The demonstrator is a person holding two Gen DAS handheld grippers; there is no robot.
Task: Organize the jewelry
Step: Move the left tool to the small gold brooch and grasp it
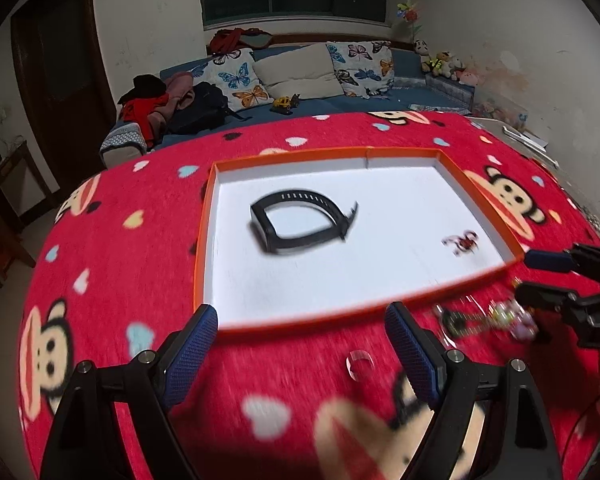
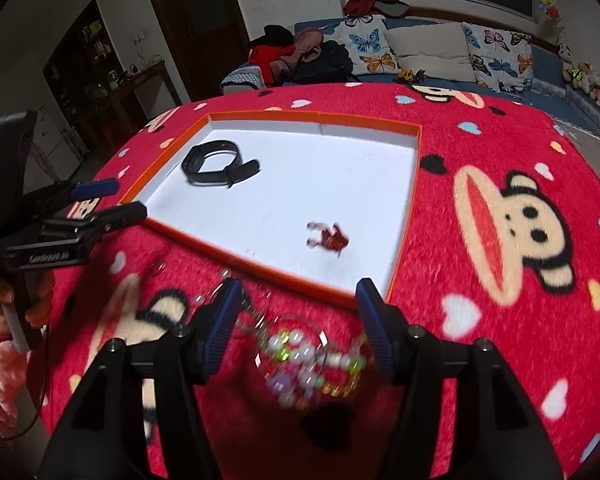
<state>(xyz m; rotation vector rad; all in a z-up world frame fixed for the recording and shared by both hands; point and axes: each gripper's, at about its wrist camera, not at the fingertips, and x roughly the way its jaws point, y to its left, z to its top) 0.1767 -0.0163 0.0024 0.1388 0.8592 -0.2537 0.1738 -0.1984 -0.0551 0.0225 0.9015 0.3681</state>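
We see the orange-rimmed tray (image 1: 484, 196) on the red monkey-print blanket (image 1: 120, 240), holding a black watch band (image 1: 300, 220) and a small red charm (image 1: 462, 242). The left gripper (image 1: 300, 344) stands wide and empty at the tray's near rim. The right gripper (image 2: 300, 320) stands partly spread over a blurred beaded bracelet (image 2: 312, 360) on the blanket, apparently not pinching it.

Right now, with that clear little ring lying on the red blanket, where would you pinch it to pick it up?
The clear ring lies flat on the blanket, just outside the orange tray. I'd probably come from above and close the left gripper across its outer rim, on opposite sides, since a flat hoop offers nothing else to hold.
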